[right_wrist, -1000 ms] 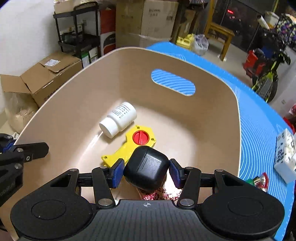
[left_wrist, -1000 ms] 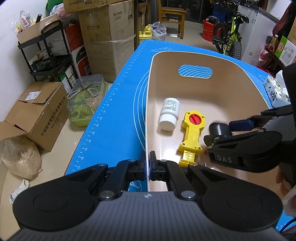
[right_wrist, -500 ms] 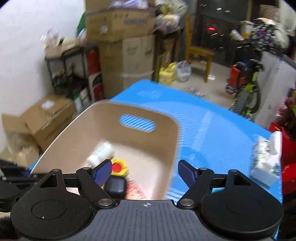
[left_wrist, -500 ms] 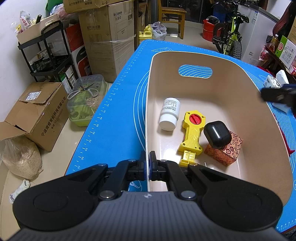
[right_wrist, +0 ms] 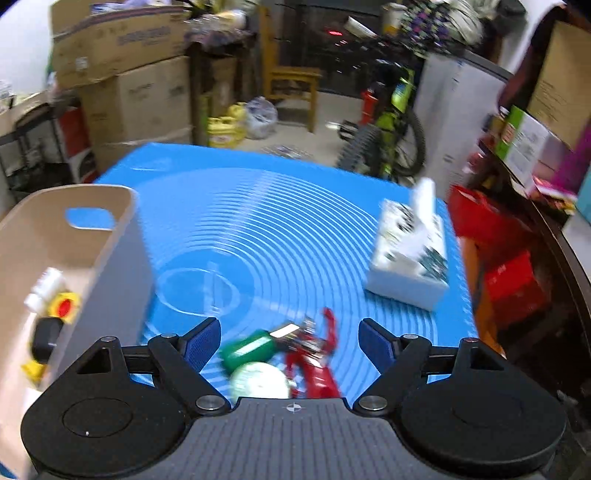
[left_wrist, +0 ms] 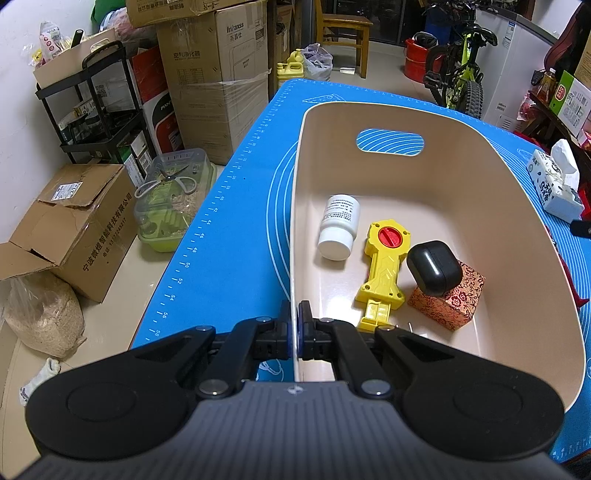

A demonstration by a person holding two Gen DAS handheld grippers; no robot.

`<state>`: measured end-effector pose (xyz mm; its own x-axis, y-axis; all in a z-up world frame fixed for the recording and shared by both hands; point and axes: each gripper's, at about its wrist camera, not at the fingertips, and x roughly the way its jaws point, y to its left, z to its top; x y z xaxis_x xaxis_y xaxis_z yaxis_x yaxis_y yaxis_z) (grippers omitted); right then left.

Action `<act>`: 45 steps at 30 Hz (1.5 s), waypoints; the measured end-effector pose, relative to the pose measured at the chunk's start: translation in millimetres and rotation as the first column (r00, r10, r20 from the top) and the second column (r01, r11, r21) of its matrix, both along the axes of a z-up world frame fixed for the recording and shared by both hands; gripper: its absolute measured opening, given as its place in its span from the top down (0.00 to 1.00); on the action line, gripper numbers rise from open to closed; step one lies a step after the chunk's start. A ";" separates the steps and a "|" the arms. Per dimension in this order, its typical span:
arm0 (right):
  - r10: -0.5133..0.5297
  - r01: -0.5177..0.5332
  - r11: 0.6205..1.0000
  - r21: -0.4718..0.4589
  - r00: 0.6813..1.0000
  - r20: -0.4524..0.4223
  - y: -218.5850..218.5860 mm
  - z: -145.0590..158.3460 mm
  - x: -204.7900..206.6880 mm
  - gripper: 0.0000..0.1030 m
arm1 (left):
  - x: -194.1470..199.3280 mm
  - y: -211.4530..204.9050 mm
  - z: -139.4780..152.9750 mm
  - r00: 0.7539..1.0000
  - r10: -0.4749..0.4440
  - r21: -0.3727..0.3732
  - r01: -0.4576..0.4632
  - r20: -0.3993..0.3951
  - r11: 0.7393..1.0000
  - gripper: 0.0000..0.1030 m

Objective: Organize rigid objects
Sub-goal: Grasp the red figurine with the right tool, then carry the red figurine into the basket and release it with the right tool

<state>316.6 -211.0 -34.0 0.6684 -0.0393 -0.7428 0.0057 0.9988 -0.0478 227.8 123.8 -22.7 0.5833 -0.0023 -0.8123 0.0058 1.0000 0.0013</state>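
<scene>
The left tool [left_wrist: 294, 328] pinched the beige bin's rim [left_wrist: 293, 236]; the right tool [right_wrist: 290, 341], spread wide at lower centre, risked scattering the blurred green-and-red clutter [right_wrist: 280, 354].

Cluttered storage room, pale tile floor [left_wrist: 122, 295], white wall [left_wrist: 14, 110] at left. Stacked cardboard boxes [left_wrist: 218, 85] beside a black shelf cart [left_wrist: 96, 122]. Wooden chair [left_wrist: 341, 33] and a green bicycle [left_wrist: 461, 70] at far end. Open carton [left_wrist: 74, 225] on floor.

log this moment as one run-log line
left gripper: shut on beige plastic bin rim | right gripper: open, empty | black earbud case: in bin
</scene>
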 end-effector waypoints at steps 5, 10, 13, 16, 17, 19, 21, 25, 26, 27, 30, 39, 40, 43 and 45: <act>-0.024 0.023 1.000 -0.017 0.999 -0.046 -18.0 -27.5 6.1 0.21 | -0.1 0.0 -0.1 1.000 0.000 -0.001 0.000 0.000 1.000 0.95; -0.027 0.024 0.999 -0.034 0.996 -0.084 -23.2 -48.2 16.1 0.25 | 0.0 -0.3 -0.1 1.000 0.000 0.001 0.000 0.000 1.000 0.95; -0.030 0.025 0.998 -0.053 0.994 -0.100 -24.1 -58.9 20.9 0.27 | 0.0 0.0 0.2 1.000 -0.001 0.002 0.001 0.000 1.000 0.95; -0.023 0.017 0.998 -0.057 0.994 -0.110 -24.4 -69.3 25.5 0.30 | 0.1 -0.2 0.2 1.000 -0.001 0.002 0.001 0.000 1.000 0.95; -0.021 0.014 0.998 -0.056 0.993 -0.113 -24.4 -72.2 26.6 0.31 | 0.1 -0.2 0.2 1.000 -0.001 0.002 0.001 0.000 1.000 0.95; -0.018 0.012 0.999 -0.050 0.993 -0.114 -23.5 -78.2 28.4 0.32 | 0.1 -0.3 0.2 1.000 -0.001 0.002 0.001 0.000 1.000 0.95; -0.008 0.004 0.999 -0.044 0.995 -0.100 -21.9 -82.2 27.3 0.36 | 0.1 -0.4 0.1 1.000 -0.001 0.002 0.001 0.000 1.000 0.95; 0.058 -0.061 0.998 -0.032 0.994 -0.089 -13.4 -83.0 24.4 0.66 | 0.1 -0.5 0.1 1.000 -0.001 0.003 0.001 0.000 1.000 0.95; 0.061 -0.065 0.997 -0.042 0.994 -0.089 -11.9 -83.0 23.7 0.66 | 0.0 -0.4 0.2 1.000 -0.001 0.003 0.001 0.000 1.000 0.95; 0.059 -0.063 0.997 -0.041 0.994 -0.088 -11.7 -83.1 22.7 0.66 | 0.1 -0.6 0.1 1.000 0.000 0.002 0.000 0.000 1.000 0.95; 0.044 -0.048 0.998 -0.040 0.996 -0.080 -14.4 -81.0 18.4 0.66 | 0.2 -0.7 0.1 1.000 0.000 0.001 0.000 0.000 1.000 0.95; -0.020 0.021 1.000 -0.011 0.999 0.027 -28.3 -40.8 -8.2 0.66 | 0.3 0.2 0.7 1.000 -0.001 0.004 0.001 0.000 1.000 0.95; -0.020 0.021 1.000 -0.008 0.999 0.039 -28.1 -35.8 -9.7 0.66 | 0.3 0.1 0.7 1.000 -0.001 0.004 0.001 0.000 1.000 0.95; -0.026 0.026 1.000 0.003 0.996 0.080 -26.0 -23.5 -15.6 0.66 | 0.2 -0.3 0.6 1.000 -0.001 0.007 0.001 0.001 1.000 0.95; -0.030 0.029 1.000 0.008 0.993 0.115 -22.6 -13.9 -20.8 0.66 | 0.4 0.3 0.5 1.000 -0.002 0.010 0.002 0.000 1.000 0.95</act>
